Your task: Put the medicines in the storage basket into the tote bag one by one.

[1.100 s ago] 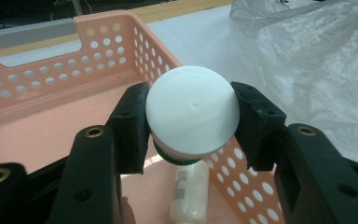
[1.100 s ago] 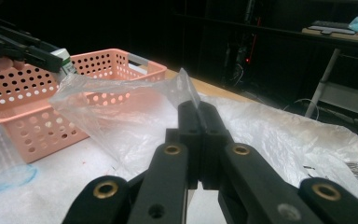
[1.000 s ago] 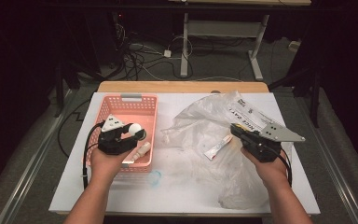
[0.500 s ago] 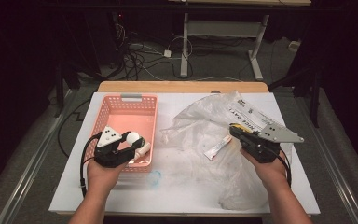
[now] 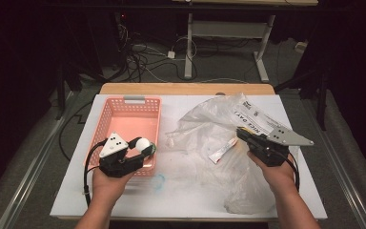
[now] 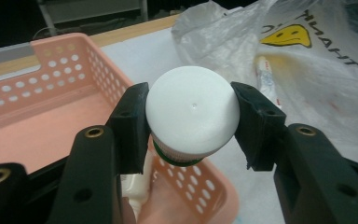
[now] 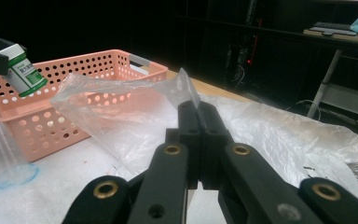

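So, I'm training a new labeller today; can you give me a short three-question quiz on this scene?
1. True or false: the left gripper is clamped on a white-capped bottle.
2. What does the right gripper pinch?
A. the basket's rim
B. the clear plastic bag
C. the small tube
3. In the high view, the bottle is held above the near right corner of the pink ____.

Key
1. True: both jaws press on the bottle's sides.
2. B: its closed jaws hold a fold of the plastic bag; the tube lies inside the bag, and the basket stands apart.
3. basket
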Demonstrator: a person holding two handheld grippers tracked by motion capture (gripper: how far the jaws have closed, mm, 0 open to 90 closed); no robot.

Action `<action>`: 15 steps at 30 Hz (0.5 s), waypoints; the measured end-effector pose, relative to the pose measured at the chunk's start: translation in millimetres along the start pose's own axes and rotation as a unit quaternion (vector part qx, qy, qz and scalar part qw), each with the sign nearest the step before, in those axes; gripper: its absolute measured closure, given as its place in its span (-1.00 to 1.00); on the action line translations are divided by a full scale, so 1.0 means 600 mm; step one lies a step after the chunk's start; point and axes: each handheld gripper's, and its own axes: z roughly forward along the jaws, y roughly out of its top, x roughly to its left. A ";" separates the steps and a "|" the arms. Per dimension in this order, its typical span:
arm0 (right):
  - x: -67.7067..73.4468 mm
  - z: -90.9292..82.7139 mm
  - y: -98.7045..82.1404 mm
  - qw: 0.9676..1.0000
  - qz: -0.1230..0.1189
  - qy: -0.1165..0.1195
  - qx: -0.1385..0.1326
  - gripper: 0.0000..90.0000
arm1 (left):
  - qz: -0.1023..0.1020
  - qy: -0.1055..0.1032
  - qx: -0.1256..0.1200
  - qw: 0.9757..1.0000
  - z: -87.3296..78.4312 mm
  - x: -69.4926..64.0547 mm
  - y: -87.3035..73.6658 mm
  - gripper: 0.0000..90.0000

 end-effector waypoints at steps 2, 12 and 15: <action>0.001 -0.001 0.001 1.000 0.000 0.000 -0.001 1.00 | 0.002 -0.008 0.000 1.000 0.003 -0.005 0.000 0.08; 0.001 -0.002 0.003 1.000 -0.001 0.001 -0.004 1.00 | 0.020 -0.037 0.009 0.999 0.026 -0.041 -0.003 0.08; 0.002 -0.002 0.004 1.000 -0.003 0.001 -0.006 1.00 | 0.024 -0.045 0.009 0.999 0.031 -0.051 -0.003 0.08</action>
